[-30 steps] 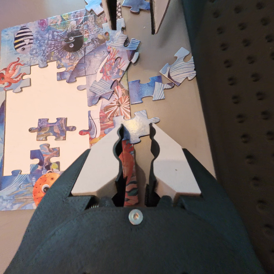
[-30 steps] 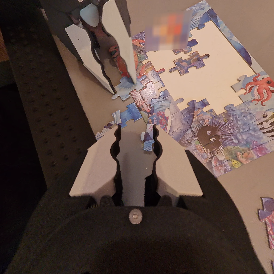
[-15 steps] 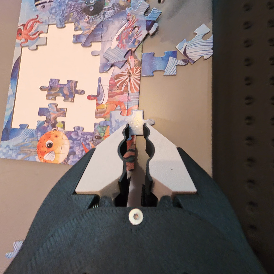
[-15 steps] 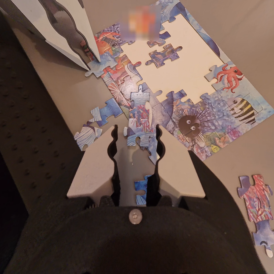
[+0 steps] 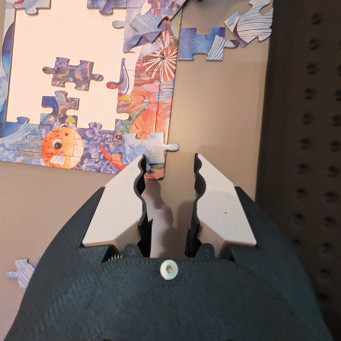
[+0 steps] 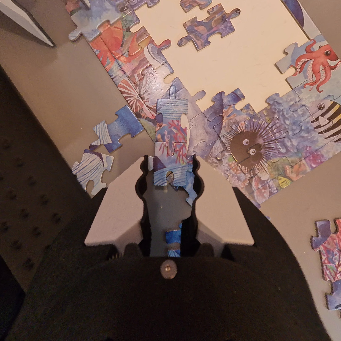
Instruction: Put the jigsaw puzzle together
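Observation:
The sea-creature puzzle lies in its cream-bottomed tray (image 5: 64,46), its border built and its middle bare. My left gripper (image 5: 169,156) is open just short of the tray's near right corner. A pale blue piece (image 5: 145,147) lies loose on that corner, its tab sticking out over the table. My right gripper (image 6: 170,156) is open, with its fingers on either side of the near end of a strip of joined coral-and-stripe pieces (image 6: 171,136). The strip lies askew over the tray's edge (image 6: 230,60). One left finger (image 6: 27,24) shows at the top left of the right wrist view.
Two loose blue striped pieces (image 5: 201,44) (image 5: 251,24) lie on the table beside the tray. Two loose pieces (image 5: 72,75) (image 5: 59,107) lie on the bare bottom. More pieces lie apart (image 5: 20,271) (image 6: 330,258). A dark perforated panel (image 5: 304,129) borders the table. Left tips to right tips: about 20 cm.
My left gripper has opened and let go of the pale blue piece, which now lies on the tray's corner. My right gripper has moved forward until the strip sits between its fingers.

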The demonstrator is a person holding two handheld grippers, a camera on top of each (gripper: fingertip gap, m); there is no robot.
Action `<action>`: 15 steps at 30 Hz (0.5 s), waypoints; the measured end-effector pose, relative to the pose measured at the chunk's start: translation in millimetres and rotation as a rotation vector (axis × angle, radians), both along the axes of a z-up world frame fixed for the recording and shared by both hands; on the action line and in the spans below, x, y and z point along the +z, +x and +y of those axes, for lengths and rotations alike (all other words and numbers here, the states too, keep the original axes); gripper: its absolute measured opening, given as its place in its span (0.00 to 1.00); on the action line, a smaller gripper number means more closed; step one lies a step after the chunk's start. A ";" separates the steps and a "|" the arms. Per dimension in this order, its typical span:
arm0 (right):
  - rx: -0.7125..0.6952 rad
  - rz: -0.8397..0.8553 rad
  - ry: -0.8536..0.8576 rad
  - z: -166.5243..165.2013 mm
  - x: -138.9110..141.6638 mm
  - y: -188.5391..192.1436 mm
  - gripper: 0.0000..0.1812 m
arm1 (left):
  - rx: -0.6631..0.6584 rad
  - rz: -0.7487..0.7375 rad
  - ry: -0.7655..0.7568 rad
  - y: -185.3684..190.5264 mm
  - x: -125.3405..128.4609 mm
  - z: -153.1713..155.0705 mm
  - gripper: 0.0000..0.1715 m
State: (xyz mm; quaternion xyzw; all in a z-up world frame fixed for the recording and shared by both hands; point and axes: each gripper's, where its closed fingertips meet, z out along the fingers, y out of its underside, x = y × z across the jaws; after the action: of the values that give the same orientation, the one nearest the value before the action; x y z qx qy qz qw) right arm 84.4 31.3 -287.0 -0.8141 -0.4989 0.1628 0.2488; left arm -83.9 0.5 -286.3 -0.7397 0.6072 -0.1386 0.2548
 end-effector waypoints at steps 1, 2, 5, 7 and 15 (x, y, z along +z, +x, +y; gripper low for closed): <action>0.000 -0.004 0.001 -0.4 0.0 1.5 0.26 | 0.004 0.001 0.001 -1.0 -0.2 0.8 0.30; -0.004 -0.005 0.003 -0.3 0.1 3.3 0.26 | 0.005 -0.001 -0.002 -1.2 -0.2 0.9 0.30; -0.018 0.016 -0.001 -1.7 2.4 8.8 0.26 | 0.008 -0.003 0.003 -0.6 0.0 2.2 0.31; -0.021 0.022 0.011 -2.2 5.6 13.5 0.26 | 0.009 -0.018 0.013 1.7 2.9 3.9 0.33; 0.029 0.052 0.112 -3.2 31.9 15.8 0.26 | 0.077 -0.161 0.096 19.5 33.8 26.2 0.37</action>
State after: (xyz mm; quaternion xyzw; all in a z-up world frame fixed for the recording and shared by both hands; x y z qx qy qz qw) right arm 100.2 28.0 -255.1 -0.7871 -0.5124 0.1591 0.3043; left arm -64.5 26.7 -252.4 -0.7358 0.5620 -0.1586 0.3430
